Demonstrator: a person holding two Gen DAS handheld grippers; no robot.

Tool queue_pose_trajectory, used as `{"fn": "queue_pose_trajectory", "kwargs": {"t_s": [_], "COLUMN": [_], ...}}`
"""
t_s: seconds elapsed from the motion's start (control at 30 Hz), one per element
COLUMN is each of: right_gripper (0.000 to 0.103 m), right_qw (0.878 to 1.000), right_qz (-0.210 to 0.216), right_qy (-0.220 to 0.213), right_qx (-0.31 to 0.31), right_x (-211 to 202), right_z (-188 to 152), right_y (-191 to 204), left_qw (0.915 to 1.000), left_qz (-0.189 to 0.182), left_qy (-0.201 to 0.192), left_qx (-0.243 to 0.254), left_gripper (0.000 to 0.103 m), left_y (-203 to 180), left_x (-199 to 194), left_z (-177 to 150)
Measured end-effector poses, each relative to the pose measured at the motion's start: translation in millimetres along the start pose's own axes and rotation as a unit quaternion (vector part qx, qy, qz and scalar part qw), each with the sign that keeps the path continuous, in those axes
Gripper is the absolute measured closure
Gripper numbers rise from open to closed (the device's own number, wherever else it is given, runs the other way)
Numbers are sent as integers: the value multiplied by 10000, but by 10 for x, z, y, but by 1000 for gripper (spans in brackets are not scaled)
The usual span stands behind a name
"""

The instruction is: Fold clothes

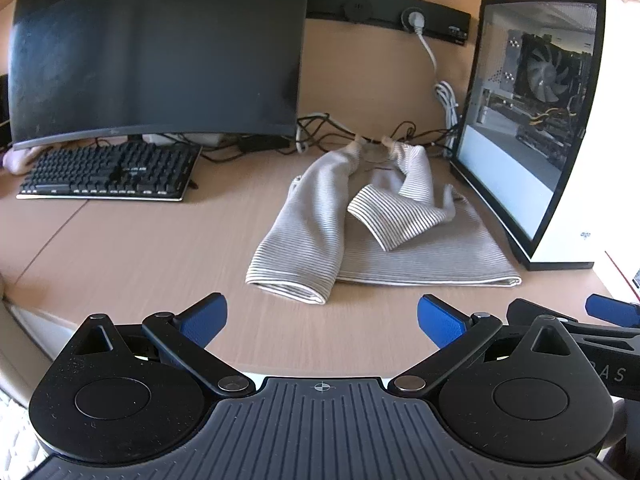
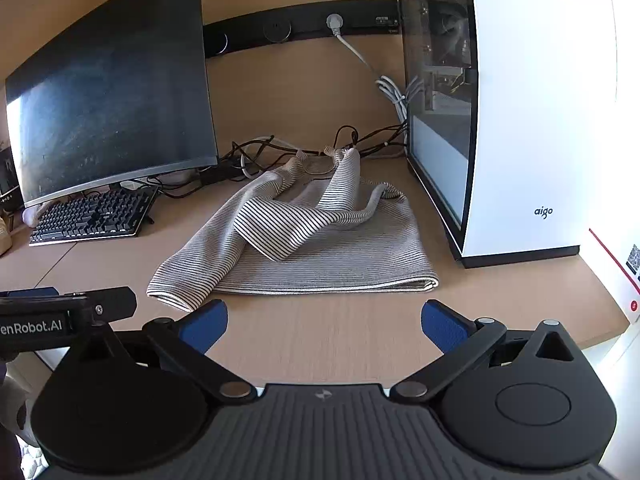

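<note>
Though both sleeves already lie crossed over its body, the striped shirt (image 1: 372, 236) on the counter (image 1: 140, 256) just beside the white computer case (image 1: 576, 184) seems only part-folded. Left tool (image 1: 322, 316) and right tool (image 2: 324, 320) hover near its hem, jaws wide and empty.

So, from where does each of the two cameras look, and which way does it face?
Left wrist: sits on the left gripper, facing forward and down over the desk at the striped garment; its open blue fingers show, the right gripper at the edge.
Right wrist: sits on the right gripper, same heading; the left gripper shows at the edge.
Shared: garment, monitor, keyboard, computer case.
</note>
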State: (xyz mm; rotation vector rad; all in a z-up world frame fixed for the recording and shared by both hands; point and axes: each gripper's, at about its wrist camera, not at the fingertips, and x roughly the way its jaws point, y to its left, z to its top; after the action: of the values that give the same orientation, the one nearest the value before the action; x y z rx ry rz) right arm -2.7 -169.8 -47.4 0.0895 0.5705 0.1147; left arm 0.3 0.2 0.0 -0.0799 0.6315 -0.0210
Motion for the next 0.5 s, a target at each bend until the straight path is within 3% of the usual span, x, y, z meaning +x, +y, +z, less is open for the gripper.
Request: {"fn": "queue_pose_trajectory", "kwargs": {"t_s": [0.5], "right_gripper": [0], "right_qw": [10000], "right_qz": [-16], "right_qy": [21], "right_qx": [-2], "right_x": [39], "right_z": [15], "right_y": [-23], "left_qw": [9999], "left_qz": [118], "left_qy": [-30], "left_qx": [118], "left_gripper": [0], "left_y": [-65], "left_x": [24], "left_z": [-2]}}
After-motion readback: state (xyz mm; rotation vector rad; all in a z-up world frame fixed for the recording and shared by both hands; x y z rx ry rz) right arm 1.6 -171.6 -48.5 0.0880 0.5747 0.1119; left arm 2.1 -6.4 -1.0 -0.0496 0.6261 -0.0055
